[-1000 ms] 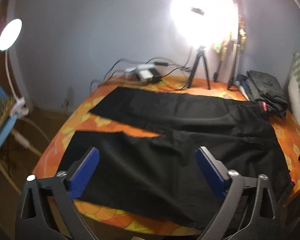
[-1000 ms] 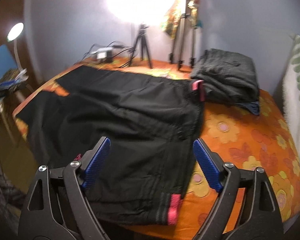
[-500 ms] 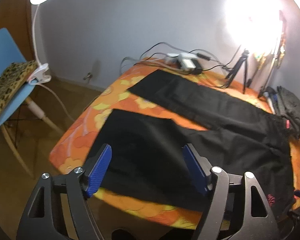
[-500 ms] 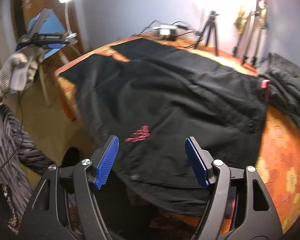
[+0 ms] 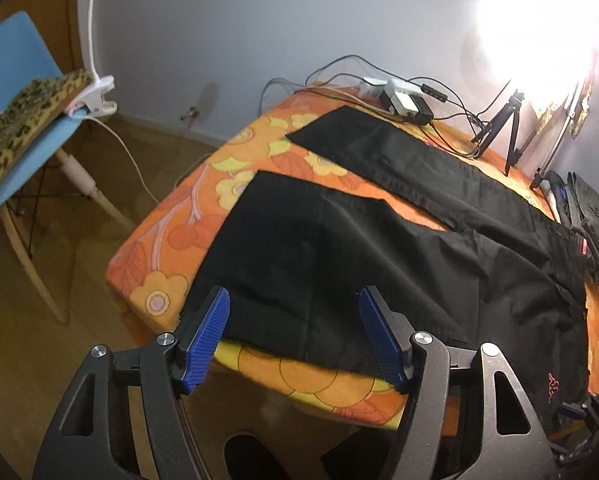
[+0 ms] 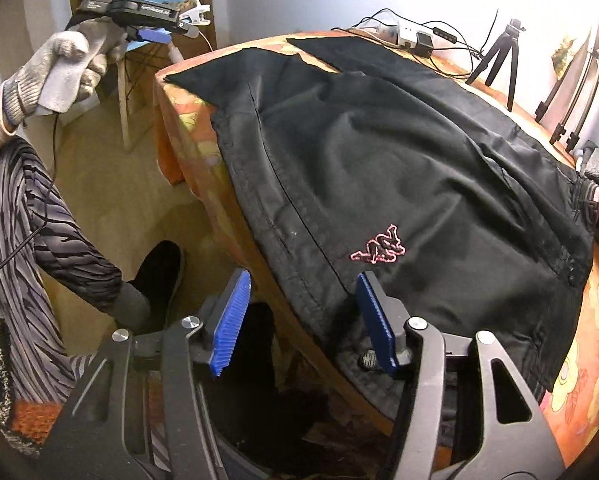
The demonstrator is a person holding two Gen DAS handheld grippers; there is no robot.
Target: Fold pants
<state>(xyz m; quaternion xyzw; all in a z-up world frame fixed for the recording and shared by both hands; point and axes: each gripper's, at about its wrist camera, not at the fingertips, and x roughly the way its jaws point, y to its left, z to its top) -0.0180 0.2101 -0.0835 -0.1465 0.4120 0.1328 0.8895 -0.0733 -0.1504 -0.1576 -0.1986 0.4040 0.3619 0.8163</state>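
Pants (image 5: 399, 248) flat on table (image 5: 171, 240), 2 legs apart. Both claws swung down to near edge – left claw (image 5: 293, 336) at cuff, right claw (image 6: 303, 320) at waistband – both released, holding nothing yet.

Black pants (image 5: 379, 248), orange floral tablecloth (image 5: 171, 232)

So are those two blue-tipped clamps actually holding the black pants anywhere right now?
No. The left hand-held gripper and the right hand-held gripper are both open above the pants.

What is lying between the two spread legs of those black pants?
Only a bare wedge of orange flowered tablecloth separates the legs of the black pants; the left wrist view shows it.
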